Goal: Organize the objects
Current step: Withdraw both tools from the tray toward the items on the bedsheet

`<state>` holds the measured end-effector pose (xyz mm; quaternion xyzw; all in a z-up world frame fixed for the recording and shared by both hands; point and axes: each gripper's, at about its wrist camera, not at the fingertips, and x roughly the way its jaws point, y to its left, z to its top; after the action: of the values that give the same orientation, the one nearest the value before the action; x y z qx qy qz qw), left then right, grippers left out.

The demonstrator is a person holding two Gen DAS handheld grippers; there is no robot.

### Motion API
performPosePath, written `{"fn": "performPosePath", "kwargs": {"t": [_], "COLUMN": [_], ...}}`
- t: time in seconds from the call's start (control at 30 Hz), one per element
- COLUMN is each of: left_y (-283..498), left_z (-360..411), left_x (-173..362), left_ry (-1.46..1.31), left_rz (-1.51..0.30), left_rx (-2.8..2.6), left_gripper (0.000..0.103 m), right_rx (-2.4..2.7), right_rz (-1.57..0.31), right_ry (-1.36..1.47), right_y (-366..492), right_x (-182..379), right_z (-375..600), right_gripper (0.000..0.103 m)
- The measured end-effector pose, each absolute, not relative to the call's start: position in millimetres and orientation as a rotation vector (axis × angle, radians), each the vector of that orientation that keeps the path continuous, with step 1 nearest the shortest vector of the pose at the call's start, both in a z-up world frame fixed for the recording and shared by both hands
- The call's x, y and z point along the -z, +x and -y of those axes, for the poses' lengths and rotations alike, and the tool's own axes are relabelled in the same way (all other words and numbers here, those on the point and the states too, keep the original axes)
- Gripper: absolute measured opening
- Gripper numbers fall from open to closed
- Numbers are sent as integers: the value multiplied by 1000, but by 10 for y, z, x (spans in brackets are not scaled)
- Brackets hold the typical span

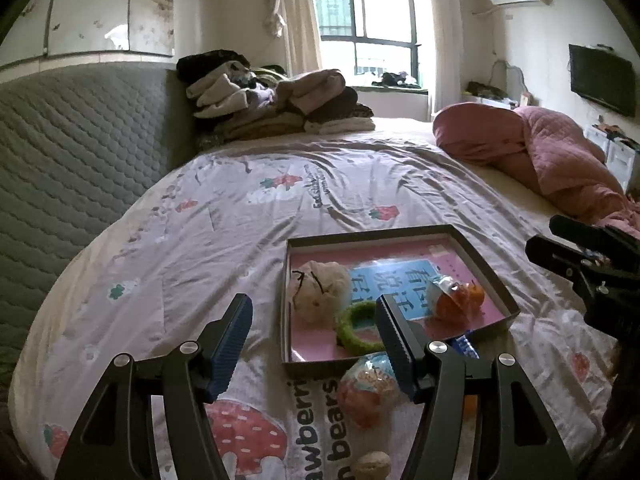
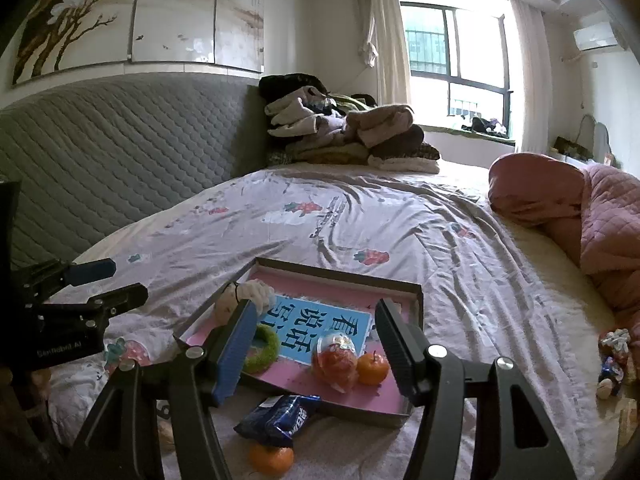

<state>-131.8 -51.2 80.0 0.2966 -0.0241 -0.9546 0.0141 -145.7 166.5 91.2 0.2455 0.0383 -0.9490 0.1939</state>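
Observation:
A shallow dark tray (image 1: 372, 234) with a pink floor lies on the bedspread. In it are a cream plush toy (image 1: 318, 292), a green fuzzy ring (image 1: 356, 328), a clear-wrapped orange snack (image 1: 448, 300) and a tangerine (image 1: 476, 294). Before the tray's near rim lie another wrapped snack (image 1: 368, 388), a blue packet (image 2: 280, 420) and a second tangerine (image 2: 272, 458). My left gripper (image 1: 316, 344) hovers open over the tray's near left corner, holding nothing. My right gripper (image 2: 316, 344) hangs open above the tray's near side (image 2: 340, 272), with nothing between its fingers.
The bed carries a strawberry-print cover (image 1: 240, 220). Folded clothes (image 1: 280, 100) are piled at its far end beside the grey quilted headboard (image 1: 80, 160). A pink quilt (image 1: 540, 148) lies bunched on the right. Small wrapped items (image 2: 612, 360) sit at the bed's right edge.

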Motion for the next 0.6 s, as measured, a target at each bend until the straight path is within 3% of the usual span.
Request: {"fn": "performPosePath", "kwargs": {"t": [0.6], "left_y": [-1092], "left_z": [463], "left_x": [-779], "left_ry": [893], "left_rz": [95], "left_rx": [2974], "left_gripper": [66], "right_rx": [2656], "right_rz": [-97], "right_ry": [656], "right_y": [-1234], "right_x": [-970], "right_z": [-1679], "right_gripper": [61]}}
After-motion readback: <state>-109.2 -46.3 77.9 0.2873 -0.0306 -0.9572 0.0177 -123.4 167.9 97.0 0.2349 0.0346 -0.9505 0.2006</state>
